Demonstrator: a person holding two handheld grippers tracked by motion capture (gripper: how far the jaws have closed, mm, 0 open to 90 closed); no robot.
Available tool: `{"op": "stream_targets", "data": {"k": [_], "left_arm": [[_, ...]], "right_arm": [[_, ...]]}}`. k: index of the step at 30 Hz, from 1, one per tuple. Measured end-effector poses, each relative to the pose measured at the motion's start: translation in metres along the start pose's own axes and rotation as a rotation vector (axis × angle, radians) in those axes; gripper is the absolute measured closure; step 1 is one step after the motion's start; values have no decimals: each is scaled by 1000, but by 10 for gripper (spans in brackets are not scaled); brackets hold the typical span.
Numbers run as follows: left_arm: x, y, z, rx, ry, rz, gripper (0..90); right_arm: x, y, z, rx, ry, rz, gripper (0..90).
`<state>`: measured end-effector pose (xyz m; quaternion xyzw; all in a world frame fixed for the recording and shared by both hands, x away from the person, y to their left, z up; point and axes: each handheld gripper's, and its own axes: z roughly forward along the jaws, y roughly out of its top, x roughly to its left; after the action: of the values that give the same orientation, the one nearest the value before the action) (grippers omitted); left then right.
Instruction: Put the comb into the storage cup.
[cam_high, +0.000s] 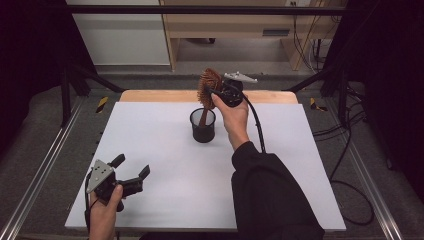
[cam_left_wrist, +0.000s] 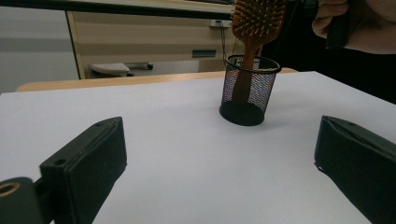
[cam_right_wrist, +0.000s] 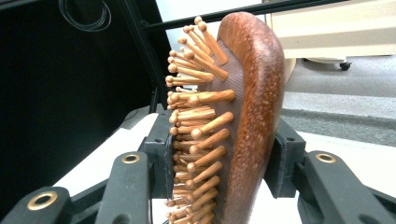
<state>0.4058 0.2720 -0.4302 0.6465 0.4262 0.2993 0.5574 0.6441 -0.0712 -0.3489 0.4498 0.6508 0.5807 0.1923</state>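
Note:
A wooden paddle hairbrush (cam_high: 206, 84) stands upright with its handle down inside a black mesh cup (cam_high: 203, 126) at the far middle of the white table. My right gripper (cam_high: 212, 91) is shut on the brush head. In the right gripper view one pad presses the peg bristles and the other the smooth back of the hairbrush (cam_right_wrist: 254, 107), with the right gripper (cam_right_wrist: 224, 158) around it. My left gripper (cam_high: 132, 166) rests open and holds nothing near the front left corner. From the left gripper view its wide-apart jaws (cam_left_wrist: 219, 168) face the cup (cam_left_wrist: 250, 91) and the hairbrush (cam_left_wrist: 259, 18).
The white tabletop (cam_high: 155, 150) ends in a wooden strip at the far edge. Metal rails run along both sides, and black cables (cam_high: 345, 150) lie on the floor to the right. A wooden cabinet (cam_high: 235, 25) stands behind the table.

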Motion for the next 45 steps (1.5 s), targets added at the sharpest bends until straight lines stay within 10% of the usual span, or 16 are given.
{"op": "stream_targets", "data": {"k": [45], "left_arm": [[0, 0, 1, 6, -5, 4, 27]], "right_arm": [[-5, -16, 3, 33, 57, 98, 521]]}}
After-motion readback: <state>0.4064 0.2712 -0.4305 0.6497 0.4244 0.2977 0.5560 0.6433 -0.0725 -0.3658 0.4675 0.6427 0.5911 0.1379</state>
